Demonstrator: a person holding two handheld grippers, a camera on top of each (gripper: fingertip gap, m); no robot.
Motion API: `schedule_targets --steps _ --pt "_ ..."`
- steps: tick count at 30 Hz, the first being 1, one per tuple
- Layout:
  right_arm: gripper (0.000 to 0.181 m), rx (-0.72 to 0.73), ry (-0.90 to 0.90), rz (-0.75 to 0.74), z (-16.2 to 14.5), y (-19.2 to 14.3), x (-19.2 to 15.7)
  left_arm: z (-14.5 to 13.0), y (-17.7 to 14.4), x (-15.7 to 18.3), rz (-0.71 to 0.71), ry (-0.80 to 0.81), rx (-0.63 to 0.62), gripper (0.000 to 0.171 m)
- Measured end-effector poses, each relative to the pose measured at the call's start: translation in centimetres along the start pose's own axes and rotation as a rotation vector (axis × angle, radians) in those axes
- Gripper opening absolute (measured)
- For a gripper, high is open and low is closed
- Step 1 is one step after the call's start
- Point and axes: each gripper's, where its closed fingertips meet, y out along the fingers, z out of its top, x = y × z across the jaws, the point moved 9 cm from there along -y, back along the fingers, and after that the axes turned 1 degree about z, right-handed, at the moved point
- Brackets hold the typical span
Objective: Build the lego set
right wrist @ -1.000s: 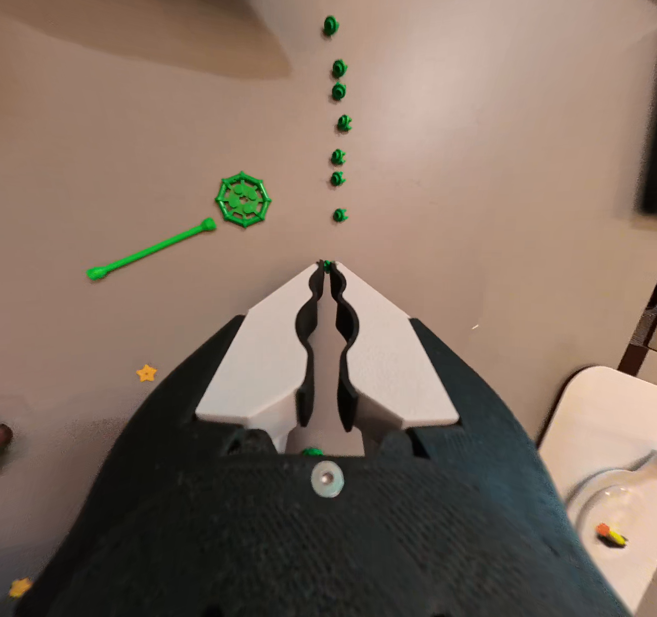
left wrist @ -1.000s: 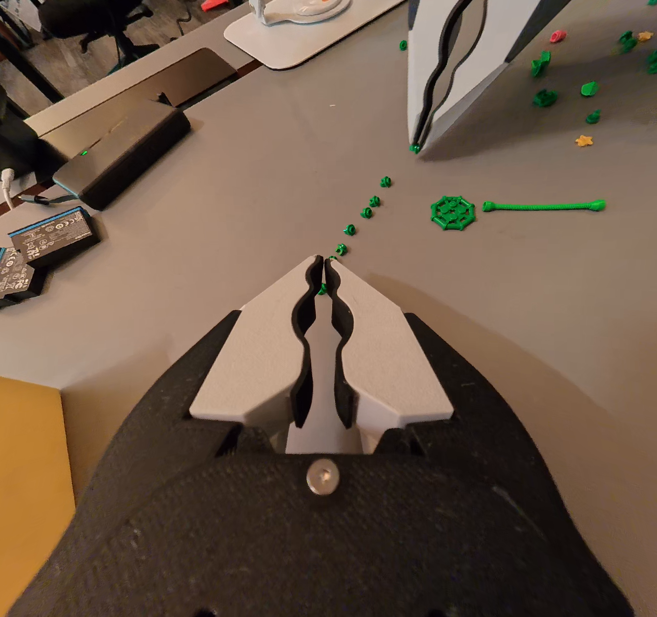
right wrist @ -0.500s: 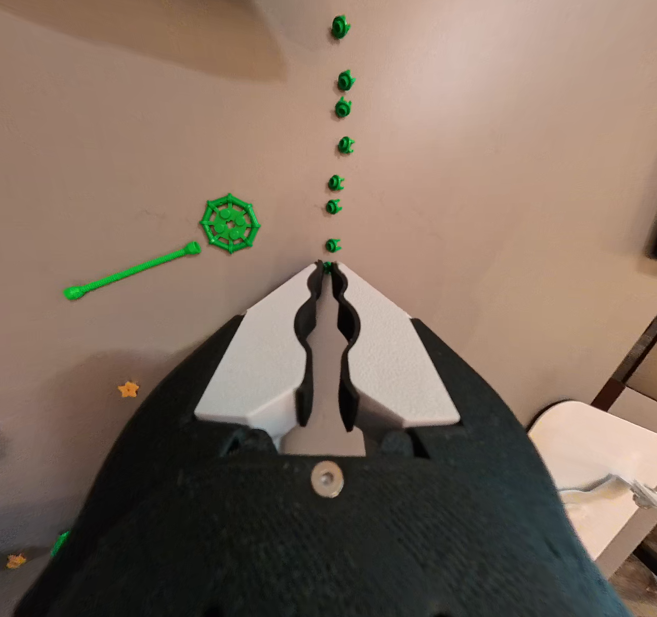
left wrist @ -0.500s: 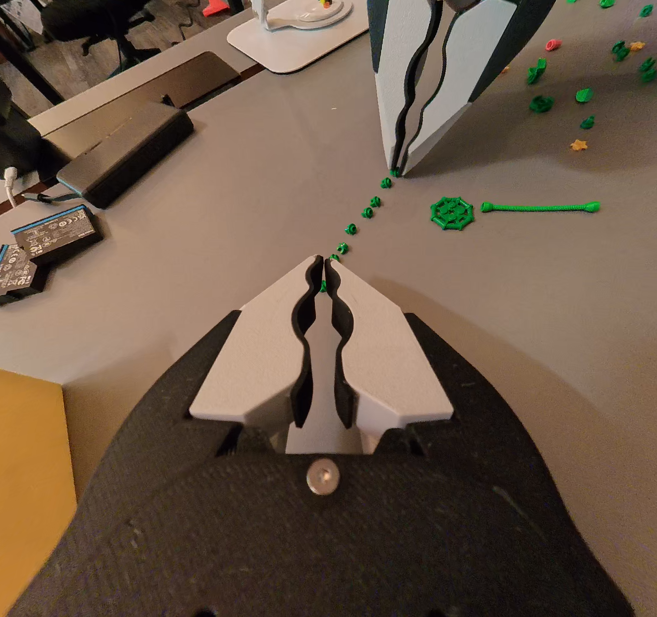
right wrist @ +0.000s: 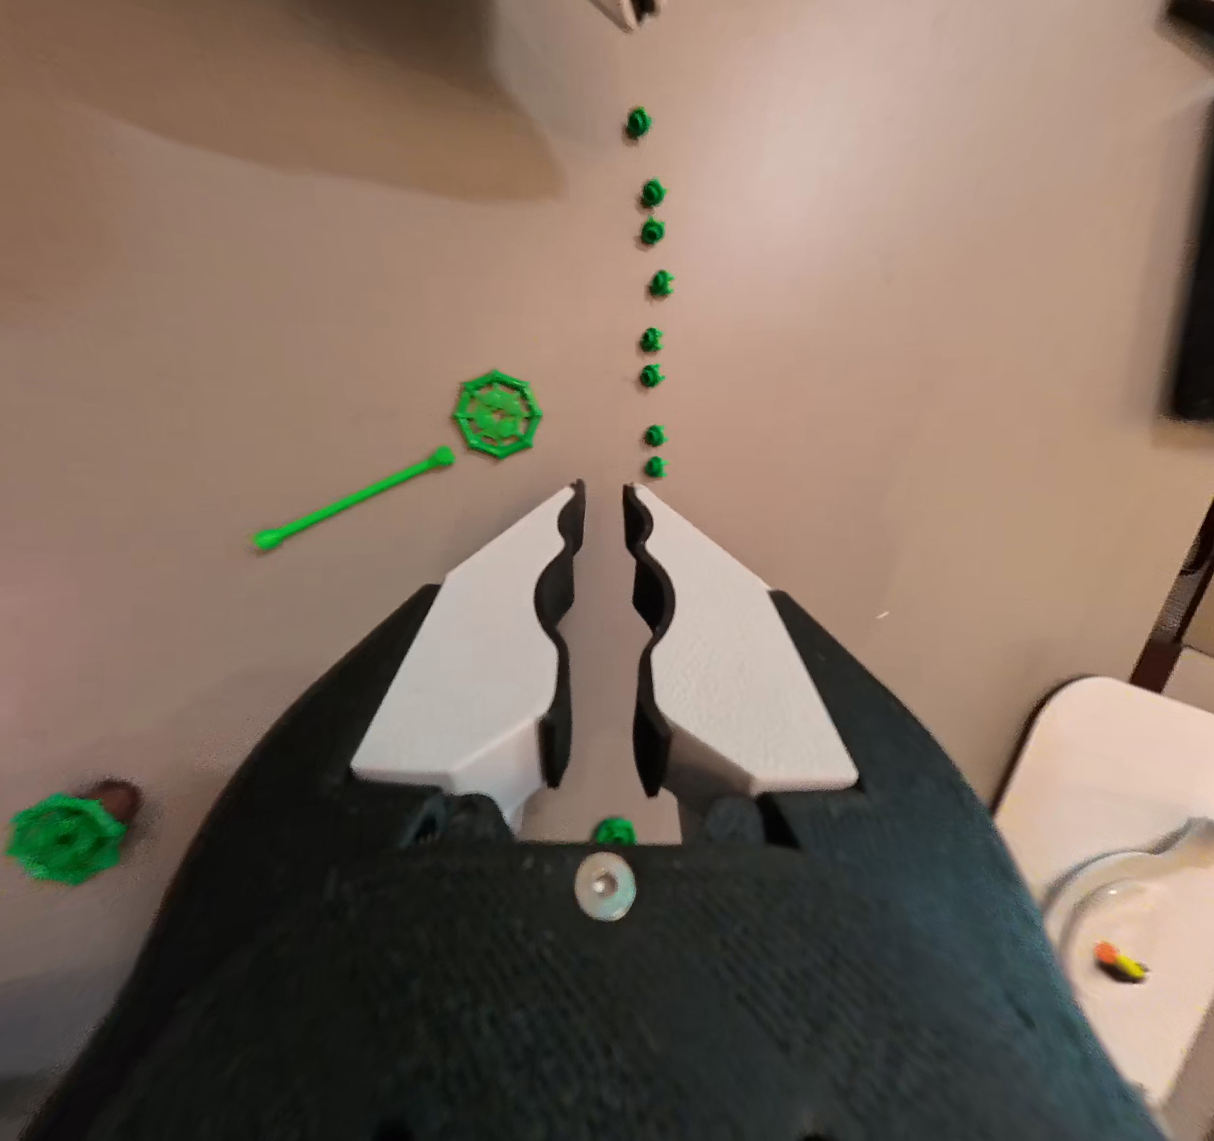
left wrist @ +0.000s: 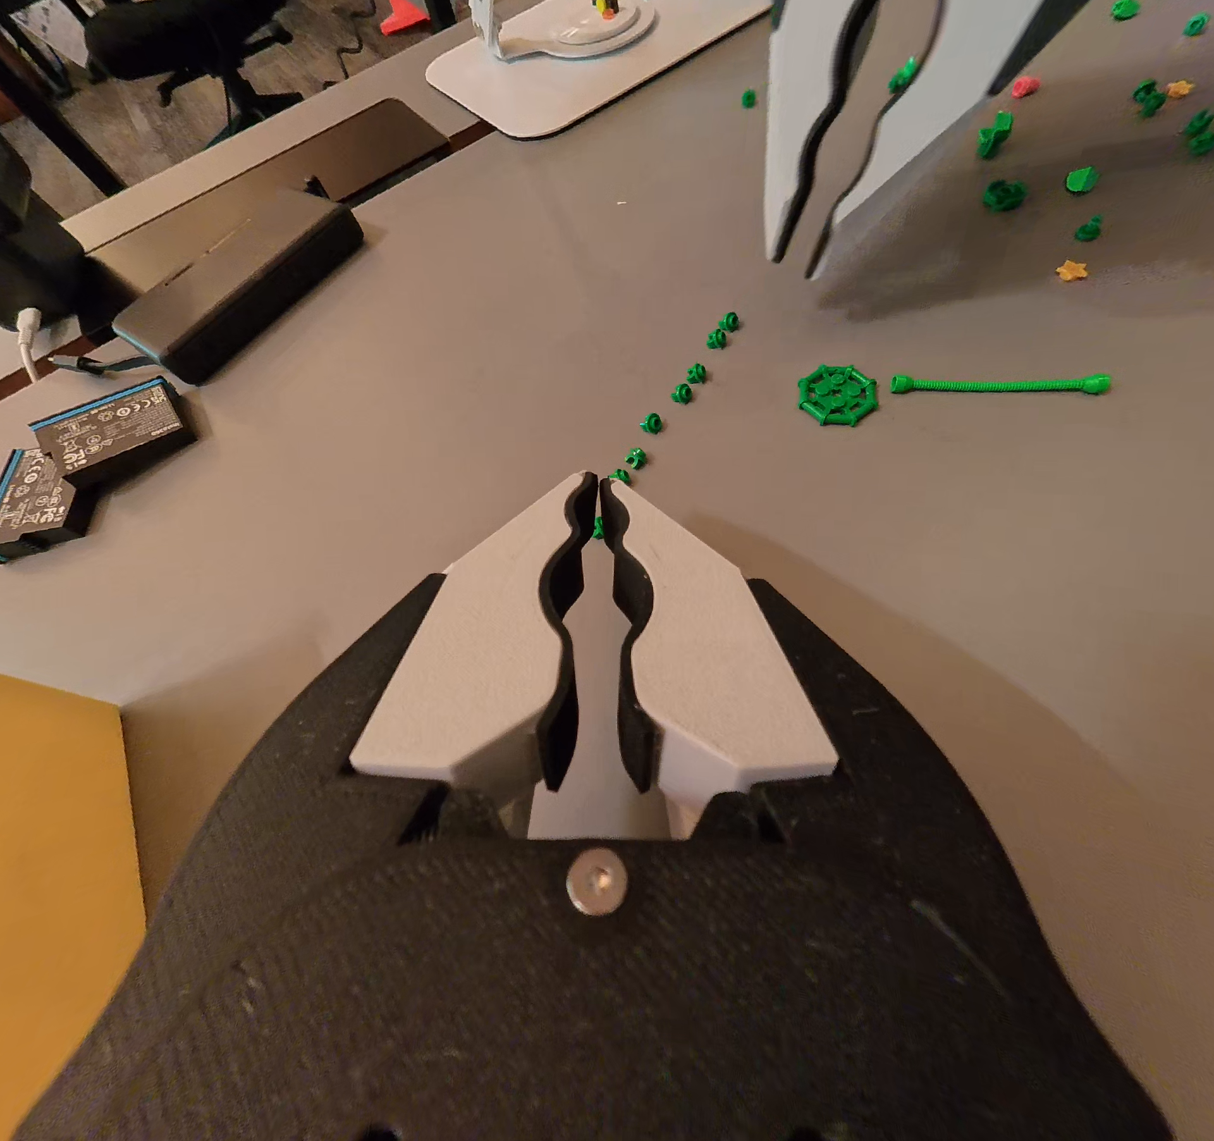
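A row of several small green studs (right wrist: 650, 339) lies on the grey table (right wrist: 887, 255); it also shows in the left wrist view (left wrist: 683, 393). My right gripper (right wrist: 603, 485) is open by a narrow gap and empty, just behind the nearest stud (right wrist: 655, 467). In the left wrist view it hovers above the far end of the row (left wrist: 798, 262). My left gripper (left wrist: 598, 482) is shut and holds nothing I can see, over the other end of the row. A green web piece (left wrist: 837, 394) and a green rod (left wrist: 998, 384) lie beside the row.
Loose green, red and orange pieces (left wrist: 1005, 195) are scattered at the right. A white stand base (left wrist: 591, 58), a black box (left wrist: 236, 281) and flat battery packs (left wrist: 112, 426) lie at the back and left. A round green piece (right wrist: 62, 837) sits near the right gripper. Left tips to right tips: about 12 cm. To reach the green web piece (left wrist: 837, 394) in a straight line is about 4 cm for my right fingers, about 10 cm for my left. Seen from the right wrist view (right wrist: 499, 409) as well. Measured from the fingertips, the green rod (left wrist: 998, 384) is 8 cm or so from the right gripper and 15 cm from the left. It turns up in the right wrist view (right wrist: 356, 502) as well.
My right gripper has opened and let go of the green stud at the end of the row, then lifted and drawn back. The left gripper has stayed put.
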Motion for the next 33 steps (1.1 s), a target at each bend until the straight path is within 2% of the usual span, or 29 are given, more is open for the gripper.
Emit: schedule_targets --steps 4,8,11,15,18,21,24,31,33 --pt "0.012 0.131 0.054 -0.041 -0.5 -3.1 -3.4 0.0 -0.1 -0.1 -0.001 -0.006 0.008 0.000" --pt "0.008 0.295 0.149 -0.144 -2.6 -6.7 -7.1 0.0 -0.1 -0.1 0.000 -0.012 0.005 0.000" --pt "0.004 0.388 0.243 -0.284 -5.8 -8.5 -9.4 -0.2 0.1 -0.2 0.006 -0.015 -0.023 0.001" --pt "0.003 0.505 0.403 -0.479 -11.0 -9.2 -11.7 -0.3 0.6 -0.1 0.021 -0.003 -0.070 0.007" --pt "0.003 0.564 0.533 -0.566 -13.8 -9.8 -12.7 -0.4 0.9 -0.1 0.032 0.000 -0.101 0.020" --pt "0.004 0.628 0.583 -0.605 -14.8 -10.8 -13.7 -0.6 1.3 -0.1 0.037 0.000 -0.142 0.029" --pt "0.004 0.658 0.608 -0.631 -15.2 -11.1 -14.5 -0.7 1.6 0.0 0.044 0.012 -0.175 0.031" --pt "0.004 0.684 0.603 -0.629 -14.5 -10.4 -14.7 -0.8 1.8 -0.3 0.036 -0.015 -0.190 0.029" --pt "0.004 0.672 0.600 -0.625 -14.4 -9.9 -14.7 -0.7 1.7 -0.4 0.026 -0.031 -0.181 0.023"
